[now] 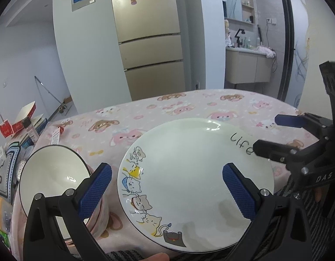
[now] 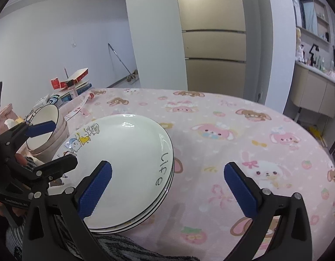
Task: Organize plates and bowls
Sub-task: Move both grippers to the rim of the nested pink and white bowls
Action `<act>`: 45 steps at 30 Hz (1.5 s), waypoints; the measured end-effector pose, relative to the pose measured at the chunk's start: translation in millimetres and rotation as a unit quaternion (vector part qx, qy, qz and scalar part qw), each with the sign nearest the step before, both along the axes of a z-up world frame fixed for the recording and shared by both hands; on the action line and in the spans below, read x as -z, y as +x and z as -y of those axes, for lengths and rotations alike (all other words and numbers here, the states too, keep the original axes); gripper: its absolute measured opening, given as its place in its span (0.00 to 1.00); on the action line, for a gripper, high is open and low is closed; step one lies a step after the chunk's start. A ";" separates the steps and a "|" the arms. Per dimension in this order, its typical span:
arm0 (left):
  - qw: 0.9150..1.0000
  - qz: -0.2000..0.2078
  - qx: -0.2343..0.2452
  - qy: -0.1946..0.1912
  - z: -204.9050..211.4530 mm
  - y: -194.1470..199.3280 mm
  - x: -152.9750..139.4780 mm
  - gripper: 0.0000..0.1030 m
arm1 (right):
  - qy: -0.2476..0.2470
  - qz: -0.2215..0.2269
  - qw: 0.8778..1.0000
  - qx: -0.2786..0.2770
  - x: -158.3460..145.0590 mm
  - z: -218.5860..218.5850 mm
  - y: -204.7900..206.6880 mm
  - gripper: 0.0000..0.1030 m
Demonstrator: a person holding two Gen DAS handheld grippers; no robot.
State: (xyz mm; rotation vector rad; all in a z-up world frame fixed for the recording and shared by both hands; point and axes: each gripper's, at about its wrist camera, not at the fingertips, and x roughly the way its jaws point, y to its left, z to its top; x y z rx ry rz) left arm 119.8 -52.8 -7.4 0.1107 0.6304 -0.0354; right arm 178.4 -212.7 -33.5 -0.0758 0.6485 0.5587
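Both tools, left tool point(image 1: 167, 192) and right tool point(image 2: 168, 192), gape empty; stacked white cartoon-cat plates point(image 2: 124, 163) sit at the right tool's nine o'clock on the pink desk point(image 2: 232, 130).

A pink tablecloth point(image 2: 221, 130) printed with cartoon rabbits and bears covers the table, and behind it stands a tall beige fridge point(image 1: 150, 43) with stacked drawers. Off the left edge sits a clutter of books and red-and-white boxes point(image 2: 69, 80). To the right, a bathroom vanity point(image 1: 248, 65) holds bottles and a black tap.
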 end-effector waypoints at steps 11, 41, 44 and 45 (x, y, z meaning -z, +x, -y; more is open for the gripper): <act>0.999 0.035 0.008 -0.017 -3.3 -10.3 -14.2 1.00 | -0.019 0.039 0.999 -0.009 -6.6 -7.4 -11.6 1.00; 0.976 0.093 -0.125 -0.154 -175.3 -57.0 -67.3 1.00 | -0.027 0.073 0.978 -0.195 -113.0 -184.9 -13.3 1.00; 0.973 0.083 -0.143 -0.161 -186.7 -51.7 -58.2 1.00 | -0.025 0.060 0.977 -0.203 -110.8 -201.4 -4.6 1.00; 0.972 0.080 -0.145 -0.165 -188.5 -51.2 -56.2 1.00 | -0.026 0.055 0.978 -0.202 -109.2 -204.9 -1.3 1.00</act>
